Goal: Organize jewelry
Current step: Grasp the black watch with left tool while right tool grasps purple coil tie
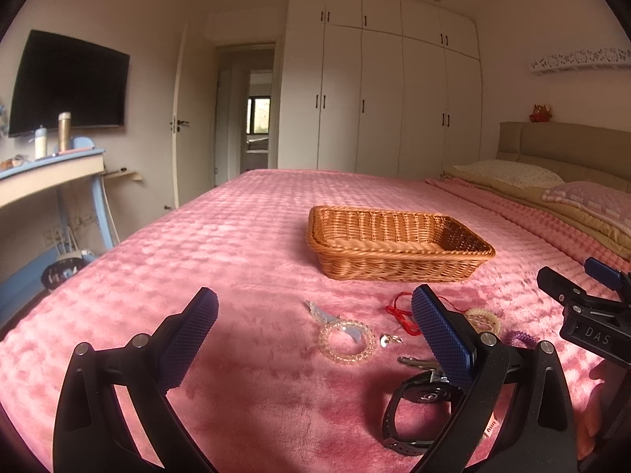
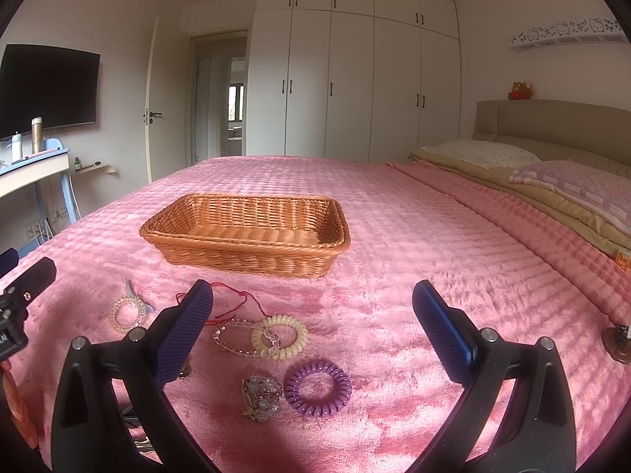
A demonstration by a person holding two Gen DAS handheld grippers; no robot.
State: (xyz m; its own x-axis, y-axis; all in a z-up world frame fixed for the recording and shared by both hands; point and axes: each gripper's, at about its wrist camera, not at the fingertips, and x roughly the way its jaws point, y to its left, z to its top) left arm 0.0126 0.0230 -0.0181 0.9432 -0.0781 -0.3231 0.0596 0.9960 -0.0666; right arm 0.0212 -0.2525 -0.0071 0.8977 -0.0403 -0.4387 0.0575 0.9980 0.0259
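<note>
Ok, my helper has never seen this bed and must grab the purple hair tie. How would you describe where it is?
On the pink bedspread, look on the near side of the wicker basket, where the jewelry lies scattered. The purple hair tie is the coiled ring beside a sparkly beaded cluster; the only other coiled ring is cream.

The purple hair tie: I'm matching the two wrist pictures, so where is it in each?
Left wrist: purple hair tie, right of centre, partly hidden behind the right finger.
Right wrist: low centre, in full view.
Shared landmark: the basket, beyond it in both.
</note>
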